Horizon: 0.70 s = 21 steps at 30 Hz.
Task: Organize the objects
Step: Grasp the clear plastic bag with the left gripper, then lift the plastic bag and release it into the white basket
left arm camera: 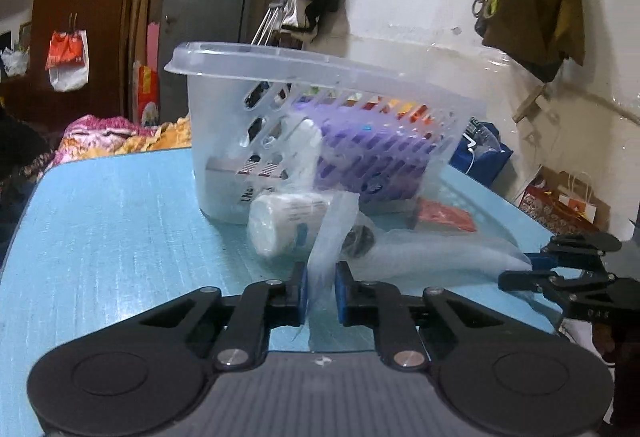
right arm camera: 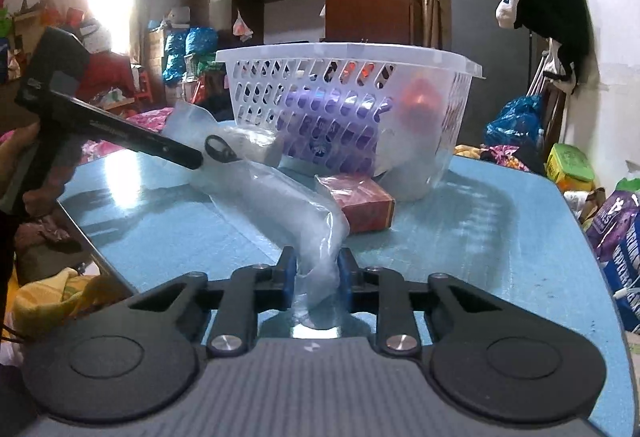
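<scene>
- Plastic bag (left arm camera: pixel 320 237), clear and crumpled, lies across the blue bench (left arm camera: pixel 112 221) in front of the basket (left arm camera: pixel 224 125), with a white bottle (left arm camera: pixel 280 225) inside its left part.
- Left gripper (left arm camera: pixel 321 291) has its jaws closed narrow on a fold of the bag, the blue pads pressing the film from both sides.
- Right gripper (right arm camera: pixel 319 277) likewise pinches the other end of the bag, jaws nearly together with the film bunched between them.
- Basket is clear white with slotted walls and stands on the bench just behind the bag; a purple pack (right arm camera: pixel 332 125) and something red show through its walls.
- Red box (right arm camera: pixel 362 205) lies on the bench, beside the bag and close against the basket.
</scene>
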### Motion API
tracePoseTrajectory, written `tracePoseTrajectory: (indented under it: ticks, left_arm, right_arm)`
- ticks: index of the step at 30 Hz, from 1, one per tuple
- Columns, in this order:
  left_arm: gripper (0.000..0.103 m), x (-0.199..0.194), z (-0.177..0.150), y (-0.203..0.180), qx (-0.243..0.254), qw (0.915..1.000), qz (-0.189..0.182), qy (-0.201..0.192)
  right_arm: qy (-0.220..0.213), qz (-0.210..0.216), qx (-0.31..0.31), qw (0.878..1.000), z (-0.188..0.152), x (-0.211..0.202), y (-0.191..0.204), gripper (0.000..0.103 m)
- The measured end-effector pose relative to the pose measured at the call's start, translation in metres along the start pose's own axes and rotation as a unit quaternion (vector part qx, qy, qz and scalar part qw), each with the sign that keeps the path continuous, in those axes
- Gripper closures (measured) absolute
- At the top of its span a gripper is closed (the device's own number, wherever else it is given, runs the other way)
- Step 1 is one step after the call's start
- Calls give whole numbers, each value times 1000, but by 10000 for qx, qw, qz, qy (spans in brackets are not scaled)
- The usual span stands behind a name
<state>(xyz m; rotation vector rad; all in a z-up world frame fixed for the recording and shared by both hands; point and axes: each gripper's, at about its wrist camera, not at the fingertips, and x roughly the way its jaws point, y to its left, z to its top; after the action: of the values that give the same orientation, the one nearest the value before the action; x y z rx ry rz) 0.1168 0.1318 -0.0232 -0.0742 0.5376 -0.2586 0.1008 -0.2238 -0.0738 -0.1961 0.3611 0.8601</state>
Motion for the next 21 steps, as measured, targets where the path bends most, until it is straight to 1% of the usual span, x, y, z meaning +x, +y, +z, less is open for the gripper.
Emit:
tracePoseTrajectory:
  ticks: [6, 10, 15, 21]
  left_arm:
    - [86, -9, -7, -6, -98, 9995, -62, -278]
    - [86, -17, -12, -12, -18, 9990, -57, -450]
    - [86, -34, -13, -20, 65, 9963, -83, -851]
    - [86, -59, -10, -30, 169, 9898, -115, -1410]
  right_arm:
    - [-61, -132, -161, 9998, 0, -3, 3, 84]
    - [-176, -215, -234, 9993, 4, -8, 5, 85]
    - [-432, -355, -404, 9976, 10, -20, 12, 86]
    - [-745, -462, -599, 9943, 23, -35, 19, 86]
